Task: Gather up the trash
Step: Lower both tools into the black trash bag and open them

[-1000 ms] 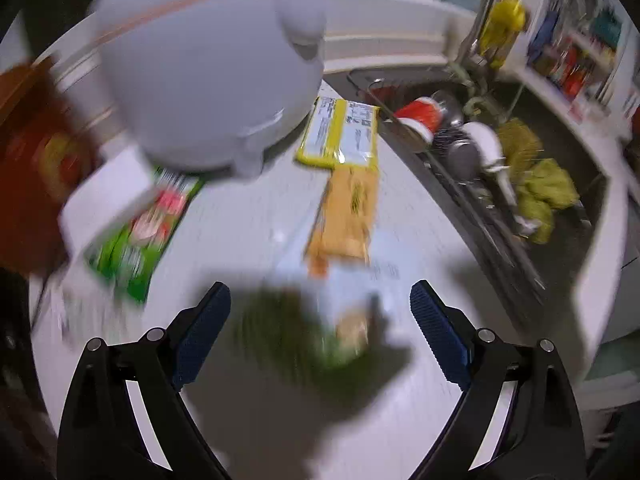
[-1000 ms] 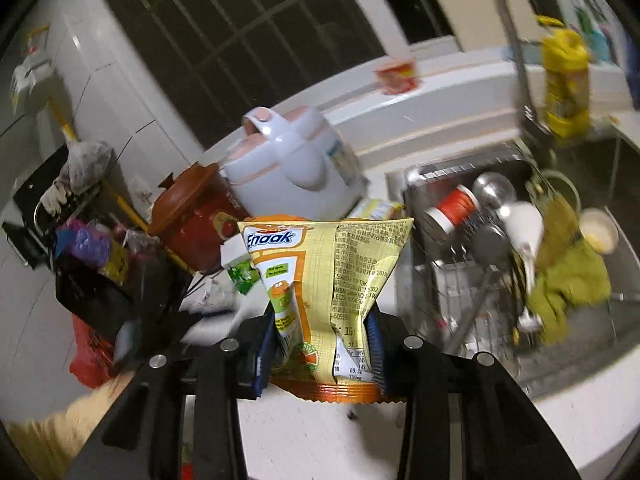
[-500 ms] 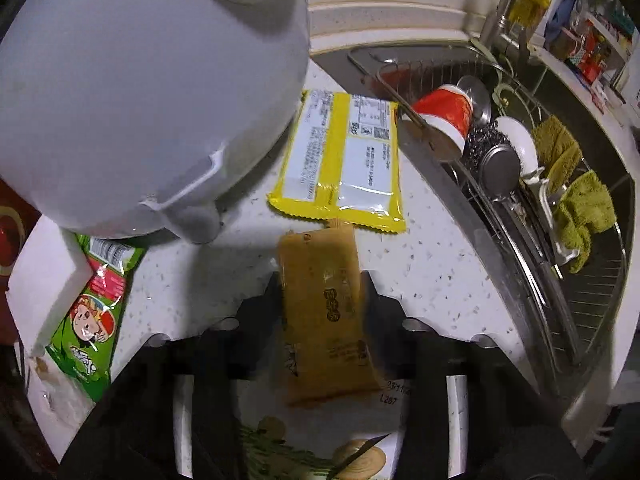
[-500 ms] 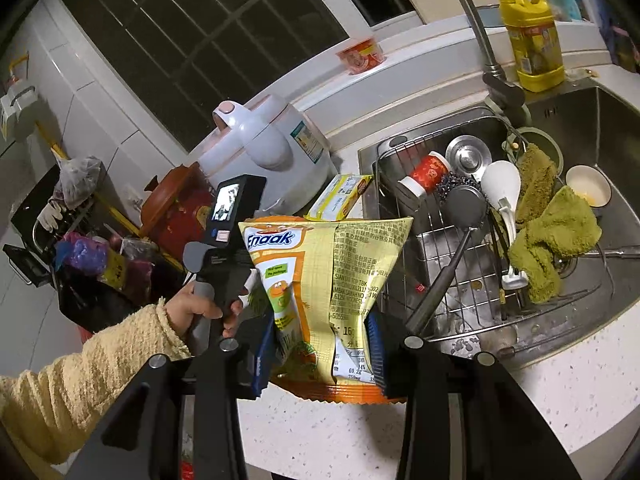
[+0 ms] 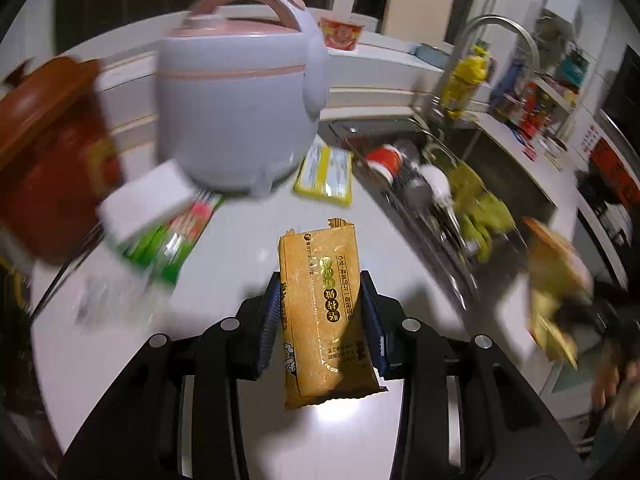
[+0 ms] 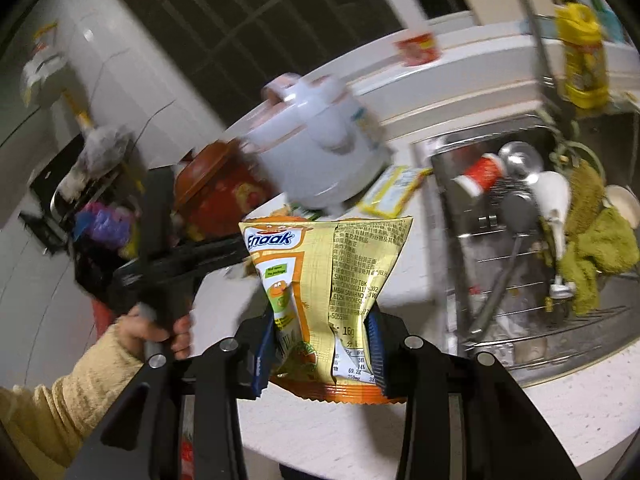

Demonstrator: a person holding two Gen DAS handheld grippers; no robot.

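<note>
Gripper around orange wrapper

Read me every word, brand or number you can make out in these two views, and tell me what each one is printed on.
"Enaak": brand on the yellow snack bag held in the right gripper.
"16g": lower on the same bag's back.
Fine print on that bag: too small to read reliably.
Gold characters on the orange wrapper in the left gripper: not readable with certainty.
Yellow packet, green packet, red cup: too blurred to read.
</note>
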